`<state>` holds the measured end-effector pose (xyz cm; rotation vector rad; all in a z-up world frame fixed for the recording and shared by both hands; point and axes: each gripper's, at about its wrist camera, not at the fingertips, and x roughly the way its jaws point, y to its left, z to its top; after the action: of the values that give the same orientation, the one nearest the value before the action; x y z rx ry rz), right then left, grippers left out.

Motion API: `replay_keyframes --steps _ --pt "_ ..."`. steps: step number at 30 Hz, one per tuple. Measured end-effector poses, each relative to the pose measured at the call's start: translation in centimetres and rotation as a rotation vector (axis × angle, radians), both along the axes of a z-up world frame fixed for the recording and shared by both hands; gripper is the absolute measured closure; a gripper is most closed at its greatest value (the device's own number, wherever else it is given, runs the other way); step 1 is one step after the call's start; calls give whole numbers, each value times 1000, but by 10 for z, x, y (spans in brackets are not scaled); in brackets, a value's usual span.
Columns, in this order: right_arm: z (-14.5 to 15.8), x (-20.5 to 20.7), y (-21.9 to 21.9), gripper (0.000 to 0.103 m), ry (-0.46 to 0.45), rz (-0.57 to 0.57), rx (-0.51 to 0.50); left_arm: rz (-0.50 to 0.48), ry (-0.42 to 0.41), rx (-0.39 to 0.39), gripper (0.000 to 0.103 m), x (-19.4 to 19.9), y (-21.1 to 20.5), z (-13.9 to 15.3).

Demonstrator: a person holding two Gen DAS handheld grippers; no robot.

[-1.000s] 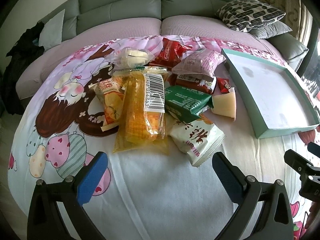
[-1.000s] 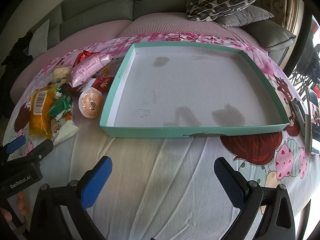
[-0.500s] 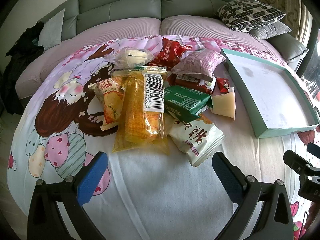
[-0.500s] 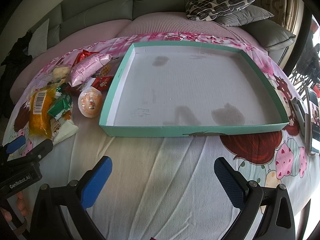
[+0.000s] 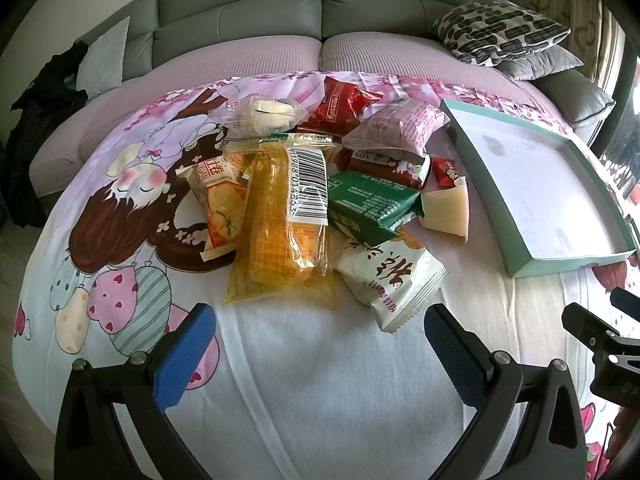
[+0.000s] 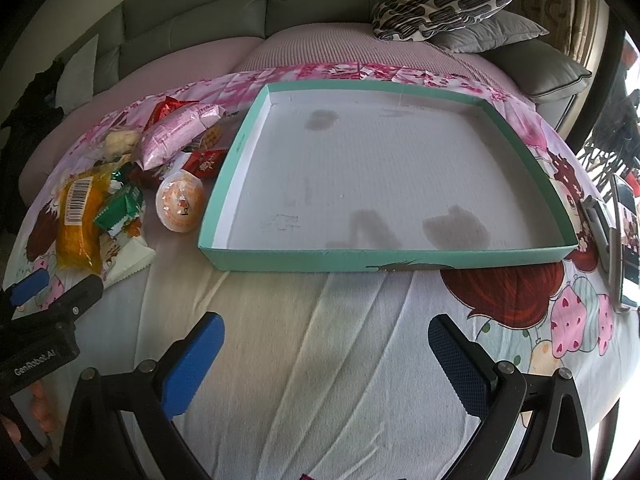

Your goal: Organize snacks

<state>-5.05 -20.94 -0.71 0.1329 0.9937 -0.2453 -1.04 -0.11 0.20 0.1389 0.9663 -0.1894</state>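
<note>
Teal tray (image 6: 400, 258) lay empty; every snack sat heaped in the snack pile (image 5: 320, 184) beside it; left gripper (image 5: 320, 356) and right gripper (image 6: 326, 364) hung wide-jawed, holding nothing; sorting seemed unstarted.

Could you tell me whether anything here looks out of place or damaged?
The snacks lie in a jumbled, overlapping heap beside the teal tray, which holds none. The tray's white floor shows several dark stains. Nothing looks spilled or torn.

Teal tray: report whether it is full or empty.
Empty. The teal tray shows only its bare white floor with a few dark smudges; every snack packet lies outside, in a pile on the sheet beside it.
</note>
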Motion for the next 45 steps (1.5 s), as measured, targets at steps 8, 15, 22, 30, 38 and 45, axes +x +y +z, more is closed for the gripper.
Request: replay_keyframes --steps 8,15,22,30,38,45 --pt "-2 2 5 0 11 7 -14 6 4 -22 0 1 3 1" --pt "5 6 9 0 -2 33 -18 11 -3 -56 0 4 10 7" --pt "26 24 24 0 -78 102 -11 68 -106 -143 0 16 38 35" --pt "36 54 58 0 -134 213 -1 85 -85 -185 0 40 55 36" --pt "33 77 96 9 -151 373 -3 64 -27 -167 5 54 52 26" --pt "32 88 104 24 -143 437 30 7 30 -192 23 61 47 11"
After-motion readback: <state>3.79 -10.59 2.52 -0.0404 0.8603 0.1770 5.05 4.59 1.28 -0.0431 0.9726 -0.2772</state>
